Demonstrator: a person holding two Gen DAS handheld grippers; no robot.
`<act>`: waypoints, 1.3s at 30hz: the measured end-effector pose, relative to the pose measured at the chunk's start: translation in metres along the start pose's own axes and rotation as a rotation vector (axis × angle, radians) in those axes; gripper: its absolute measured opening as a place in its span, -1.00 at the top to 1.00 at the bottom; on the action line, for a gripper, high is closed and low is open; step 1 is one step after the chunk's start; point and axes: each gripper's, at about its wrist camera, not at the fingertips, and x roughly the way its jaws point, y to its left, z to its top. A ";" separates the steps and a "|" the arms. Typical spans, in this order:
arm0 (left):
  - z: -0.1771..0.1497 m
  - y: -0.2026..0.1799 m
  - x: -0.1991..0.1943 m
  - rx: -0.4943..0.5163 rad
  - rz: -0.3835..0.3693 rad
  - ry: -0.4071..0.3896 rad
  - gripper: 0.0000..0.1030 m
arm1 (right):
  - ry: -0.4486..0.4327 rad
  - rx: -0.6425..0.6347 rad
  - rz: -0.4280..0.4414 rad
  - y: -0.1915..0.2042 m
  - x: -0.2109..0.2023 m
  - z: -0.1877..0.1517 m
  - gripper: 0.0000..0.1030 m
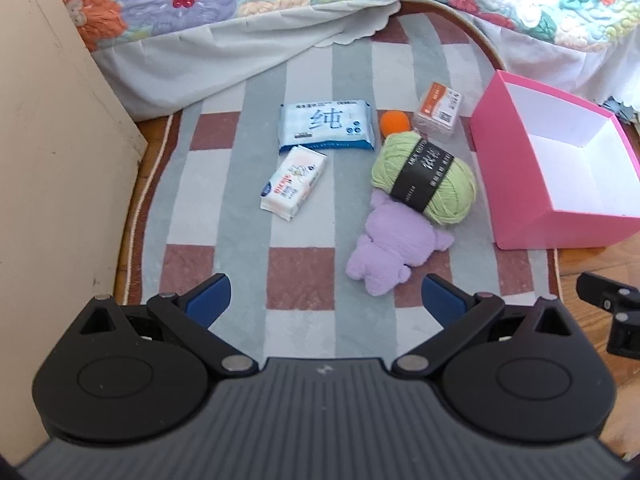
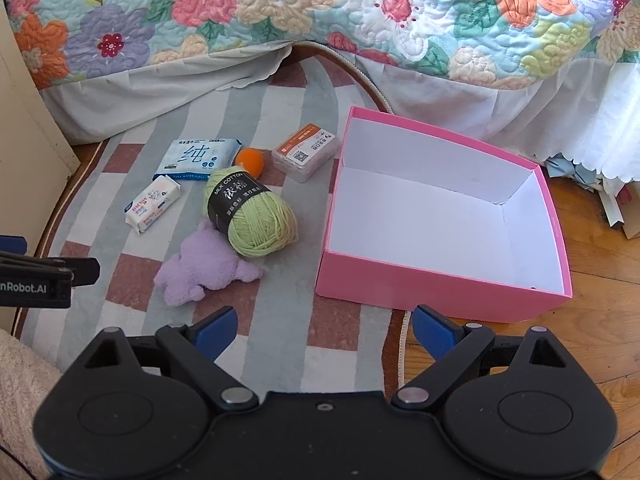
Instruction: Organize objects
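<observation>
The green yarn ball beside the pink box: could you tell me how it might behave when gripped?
The green yarn ball looks soft, so the fingers would probably sink in. Its rounded shape may roll if nudged. It leans on the purple plush toy, which might shift.

Home bedroom, floor level beside a bed. Floral quilted bedspread (image 2: 320, 20) hangs over a white scalloped bed skirt (image 2: 580, 120). Checked plush rug (image 1: 300, 272) lies on wood parquet floor (image 2: 592, 340). Cream furniture panel (image 1: 48, 160) stands at left. Household bits lie on the rug: tissue packs (image 1: 294, 183), green yarn ball (image 1: 426, 178), purple plush toy (image 1: 390, 254), pink cardboard box (image 2: 440, 288).
</observation>
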 end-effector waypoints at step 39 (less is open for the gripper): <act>0.056 0.002 0.033 0.205 -0.117 -0.076 -0.95 | -0.101 -0.169 0.477 0.041 0.033 0.005 -0.87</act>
